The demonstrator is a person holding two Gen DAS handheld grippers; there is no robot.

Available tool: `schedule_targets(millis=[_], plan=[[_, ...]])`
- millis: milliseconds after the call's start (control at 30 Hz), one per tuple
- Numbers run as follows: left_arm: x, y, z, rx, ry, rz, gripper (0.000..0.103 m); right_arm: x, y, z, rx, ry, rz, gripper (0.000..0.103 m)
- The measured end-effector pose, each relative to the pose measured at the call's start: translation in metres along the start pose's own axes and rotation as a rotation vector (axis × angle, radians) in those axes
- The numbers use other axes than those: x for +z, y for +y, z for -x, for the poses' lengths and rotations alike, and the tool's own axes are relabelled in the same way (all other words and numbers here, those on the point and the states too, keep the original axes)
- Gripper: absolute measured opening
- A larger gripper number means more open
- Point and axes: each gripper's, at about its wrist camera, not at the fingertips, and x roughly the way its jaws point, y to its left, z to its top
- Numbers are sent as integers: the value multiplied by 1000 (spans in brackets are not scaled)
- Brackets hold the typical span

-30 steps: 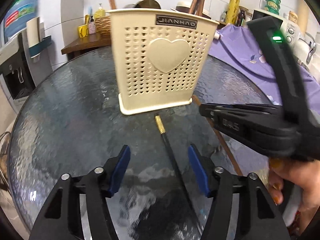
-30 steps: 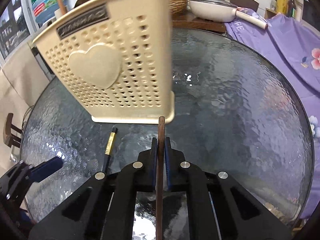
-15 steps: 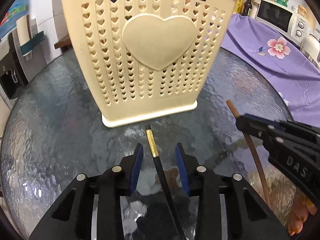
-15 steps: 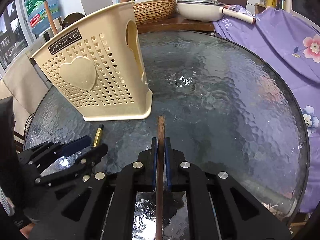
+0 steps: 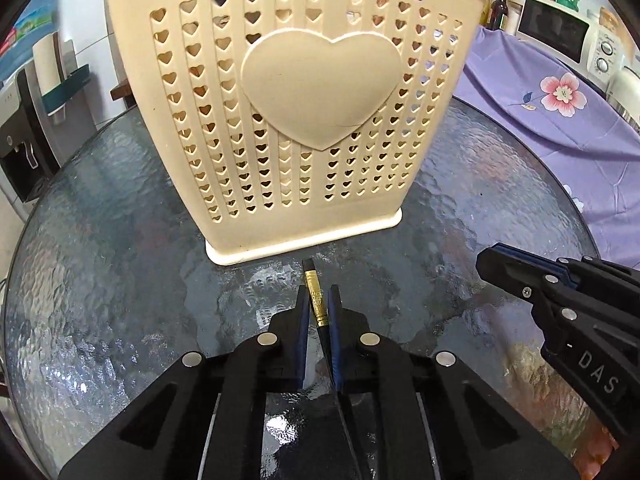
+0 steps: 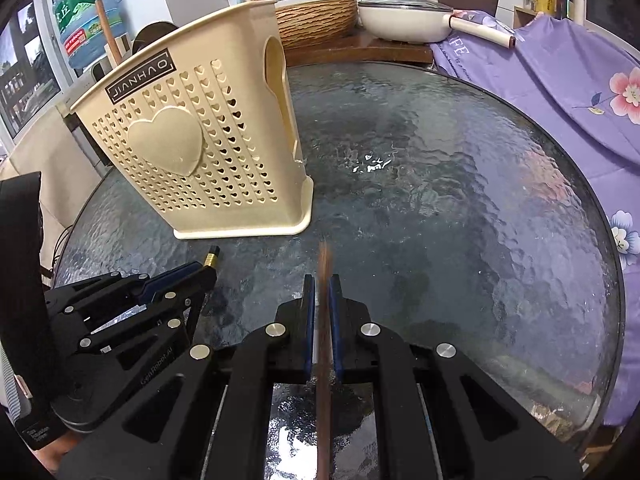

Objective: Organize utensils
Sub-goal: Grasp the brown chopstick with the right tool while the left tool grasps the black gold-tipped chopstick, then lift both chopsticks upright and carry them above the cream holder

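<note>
- Left gripper [image 5: 319, 300] has just been closing and its blue pads now pinch the black chopstick [image 5: 314, 292] right at the gold band, low centre of the left wrist view
- That chopstick runs straight up the frame, its long axis pointing at the base of the cream utensil holder [image 5: 296, 120], tip just short of the base lip and apart from it
- Over to the right wrist view: right gripper [image 6: 321, 292] is clamped on the brown chopstick [image 6: 325, 264], which sticks up out of the jaws in the lower middle of the frame, its tip blurred
- The holder sits upper left there, upright on the glass table [image 6: 460, 200], with its open top well above both tips
- Key relation, then: the holder lies ahead of and above each gripper, and both sticks point at its foot, not its mouth
- The left gripper looks the nearer, directly facing the heart panel; the right one sits off toward the holder's corner
- My read: each stick needs lifting clear of the rim and tipping more upright before it can drop in
- Risk: thin sticks may swivel in the pads
</note>
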Motion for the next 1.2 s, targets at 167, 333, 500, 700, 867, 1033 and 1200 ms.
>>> schedule_targets(millis=[167,333,500,700,867,1033,1200], plan=[[-2,-6,-1,6,-4,-9,8,-3,2,2,-2,-5,4,8],[-5,-5,1,8,-3,-3,7,-3,0,0,9,9,-1,8],[-11,2,4,16,-8,3,7,-4,2,-3,-4,27,-1,18],[-12,3,5,20,-9,-2,7,-8,12,-11,-33,46,35,44],[-12,7,6,40,-12,-18,8,-10,15,-19,-49,67,57,38],[-12,10,6,52,-12,-32,9,-11,20,-22,-85,64,103,30],[-12,5,5,78,-22,-53,9,-12,28,-22,-110,57,140,14]])
